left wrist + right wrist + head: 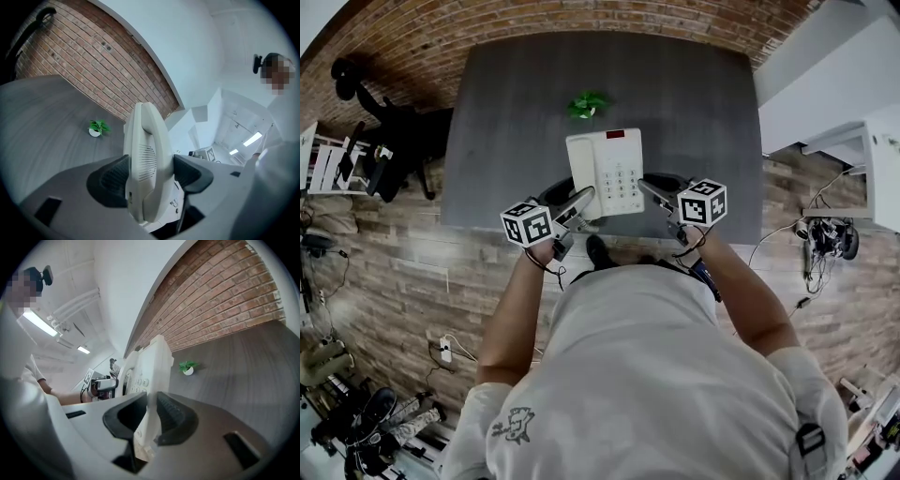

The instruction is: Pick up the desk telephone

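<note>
Gripping desk telephone — left tool, right tool clamped on its sides | plant behind

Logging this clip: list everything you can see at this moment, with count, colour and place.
white desk telephone with handset and keypad: one, white, over the table's near edge, clamped between both grippers
dark grey wooden table: one, dark grey, against the brick wall
small green plant in a white pot: one, green, on the table beyond the telephone
red-brown brick wall: one, red-brown, behind the table
black office chair: one, black, left of the table in the head view
left gripper: one, grey, shut on the telephone's handset side
right gripper: one, grey, shut on the telephone's keypad-side edge
person's white T-shirt: one, white, bottom of the head view
</note>
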Tool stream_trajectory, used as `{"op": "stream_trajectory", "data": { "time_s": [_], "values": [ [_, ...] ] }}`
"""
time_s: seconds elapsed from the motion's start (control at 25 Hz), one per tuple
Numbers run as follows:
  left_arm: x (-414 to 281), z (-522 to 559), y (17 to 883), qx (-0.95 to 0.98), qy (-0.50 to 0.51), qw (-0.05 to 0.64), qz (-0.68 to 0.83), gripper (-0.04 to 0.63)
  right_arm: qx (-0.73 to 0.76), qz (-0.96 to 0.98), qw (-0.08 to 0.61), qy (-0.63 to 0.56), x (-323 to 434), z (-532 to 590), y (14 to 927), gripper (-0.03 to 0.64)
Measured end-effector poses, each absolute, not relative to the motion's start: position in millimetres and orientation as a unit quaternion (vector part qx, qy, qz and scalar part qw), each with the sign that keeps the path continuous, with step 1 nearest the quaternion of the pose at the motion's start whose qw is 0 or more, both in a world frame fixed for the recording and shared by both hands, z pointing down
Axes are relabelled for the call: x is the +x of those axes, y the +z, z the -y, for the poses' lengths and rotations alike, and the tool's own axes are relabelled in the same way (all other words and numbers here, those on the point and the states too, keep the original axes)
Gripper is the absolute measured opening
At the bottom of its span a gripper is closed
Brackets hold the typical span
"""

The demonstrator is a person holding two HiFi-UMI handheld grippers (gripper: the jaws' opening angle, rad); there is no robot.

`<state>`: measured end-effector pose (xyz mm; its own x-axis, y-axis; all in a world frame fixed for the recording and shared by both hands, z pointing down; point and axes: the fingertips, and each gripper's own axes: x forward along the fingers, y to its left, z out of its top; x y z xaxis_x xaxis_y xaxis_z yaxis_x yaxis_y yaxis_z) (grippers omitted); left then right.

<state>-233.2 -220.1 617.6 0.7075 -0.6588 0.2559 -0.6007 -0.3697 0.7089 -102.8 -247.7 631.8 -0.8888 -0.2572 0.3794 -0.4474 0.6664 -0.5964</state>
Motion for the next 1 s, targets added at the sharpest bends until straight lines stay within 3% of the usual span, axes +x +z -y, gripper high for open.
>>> {"op": "stream_trajectory", "data": {
  "time_s": [1.0],
  "values": [
    [-82.6, 137.9, 611.0, 0.818, -0.031, 0.402, 0.411, 0.313, 0.174, 0.909, 0.122, 0.359, 46.3, 171.3, 629.5, 0.075]
  ]
}}
